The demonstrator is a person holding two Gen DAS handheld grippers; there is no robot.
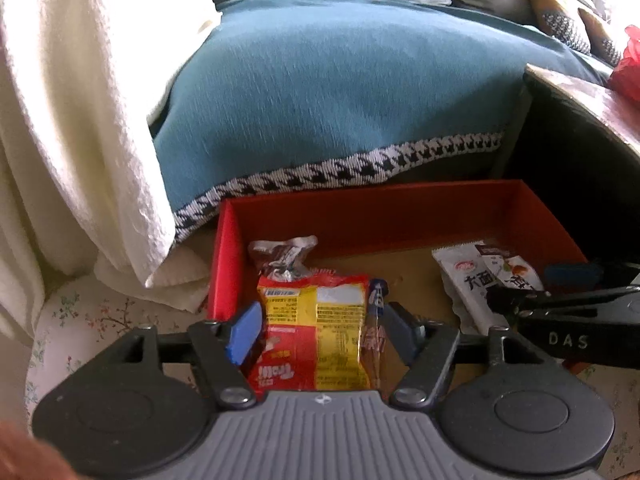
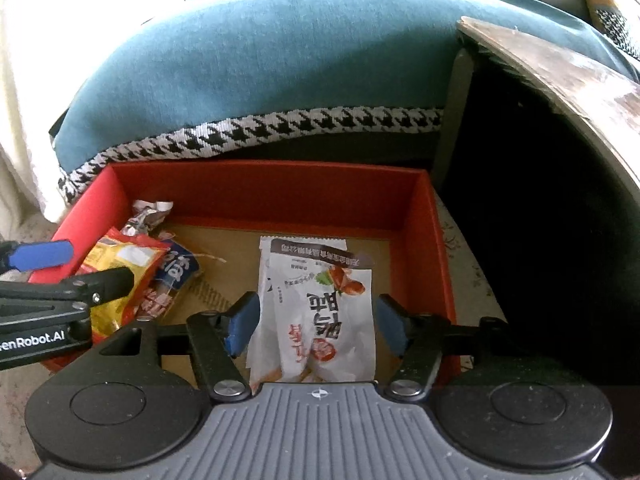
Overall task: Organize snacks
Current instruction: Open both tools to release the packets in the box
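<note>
Both sets of fingers are spread wide, holding nothing. My left gripper [image 1: 320, 330] straddles the yellow-red packet [image 1: 316, 332] at the red box's [image 2: 280, 188] left end; my right gripper [image 2: 318, 326] straddles the white packet [image 2: 320, 312], lying lengthwise between its fingers.

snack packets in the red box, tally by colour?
Red-and-yellow packet: 1
Blue-and-red packet: 1
Crumpled clear-and-brown wrapper: 1
White packets: 2, overlapping
Total: 5, all in the red box. More may be hidden underneath.
</note>
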